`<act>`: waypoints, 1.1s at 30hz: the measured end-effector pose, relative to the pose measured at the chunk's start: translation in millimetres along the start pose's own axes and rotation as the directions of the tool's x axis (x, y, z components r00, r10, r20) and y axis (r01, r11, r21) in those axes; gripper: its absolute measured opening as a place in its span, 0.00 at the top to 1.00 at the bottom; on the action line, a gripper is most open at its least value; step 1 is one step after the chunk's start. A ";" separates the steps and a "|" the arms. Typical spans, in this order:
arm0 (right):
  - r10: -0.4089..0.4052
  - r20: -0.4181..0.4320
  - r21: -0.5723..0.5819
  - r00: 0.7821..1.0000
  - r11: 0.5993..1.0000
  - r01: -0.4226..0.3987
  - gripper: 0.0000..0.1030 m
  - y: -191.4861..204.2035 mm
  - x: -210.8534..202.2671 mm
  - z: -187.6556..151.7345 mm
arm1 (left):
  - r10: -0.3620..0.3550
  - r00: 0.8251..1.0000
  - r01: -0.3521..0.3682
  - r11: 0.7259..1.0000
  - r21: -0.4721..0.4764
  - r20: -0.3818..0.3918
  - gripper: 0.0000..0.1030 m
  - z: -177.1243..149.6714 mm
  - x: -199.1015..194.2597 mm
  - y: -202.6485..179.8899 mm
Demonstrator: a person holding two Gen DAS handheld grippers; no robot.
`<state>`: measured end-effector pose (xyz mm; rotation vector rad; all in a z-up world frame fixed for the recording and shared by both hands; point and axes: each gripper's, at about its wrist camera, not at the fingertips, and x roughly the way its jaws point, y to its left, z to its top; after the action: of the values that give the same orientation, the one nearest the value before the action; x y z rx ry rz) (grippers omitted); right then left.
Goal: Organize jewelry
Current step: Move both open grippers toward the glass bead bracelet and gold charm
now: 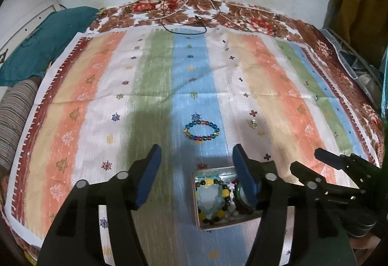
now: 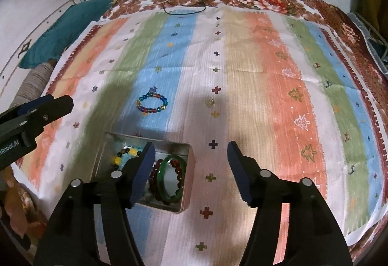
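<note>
Both grippers are spread wide and hold nothing. The left gripper (image 1: 196, 159) hangs over the far edge of the tin (image 1: 197, 203); the right gripper (image 2: 191, 156) sits just right of it, its left finger overlapping the tin's contents in view.

What's left on the cloth (image 2: 278, 71): the multicolour bead bracelet (image 1: 201, 130), lying flat beyond the tin, and a small pale piece (image 1: 253, 123) to its right, maybe a ring or charm, too blurred to call.

The tin already holds a green bangle (image 2: 171, 178), a dark red bead string (image 2: 155, 176) and a yellow-and-dark bead bracelet (image 1: 213, 200).

Risks:
- Bracelet is flat on soft fabric. Close too low and the pads pinch cloth too, dragging the cloth and maybe the tin.
- Round beads on elastic can roll or squirt out of a pinch on one side.
- Grippers are close together; reaching in together risks them colliding, or knocking the tin.
- Tin looks crowded, so a drop near the rim could spill out.
- Small piece is easy to miss or flick away.
</note>
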<state>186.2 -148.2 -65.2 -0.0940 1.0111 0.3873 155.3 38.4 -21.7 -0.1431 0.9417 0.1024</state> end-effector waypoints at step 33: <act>-0.056 -0.063 -0.004 0.996 0.998 0.056 0.22 -22.2 69.4 40.1 | 0.008 0.994 -0.012 1.000 -0.027 -0.112 0.14 22.7 93.9 21.2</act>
<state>259.1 -139.7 -104.4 -0.1374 1.0678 0.3358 225.2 65.4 -86.3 -0.1714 1.0533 0.1178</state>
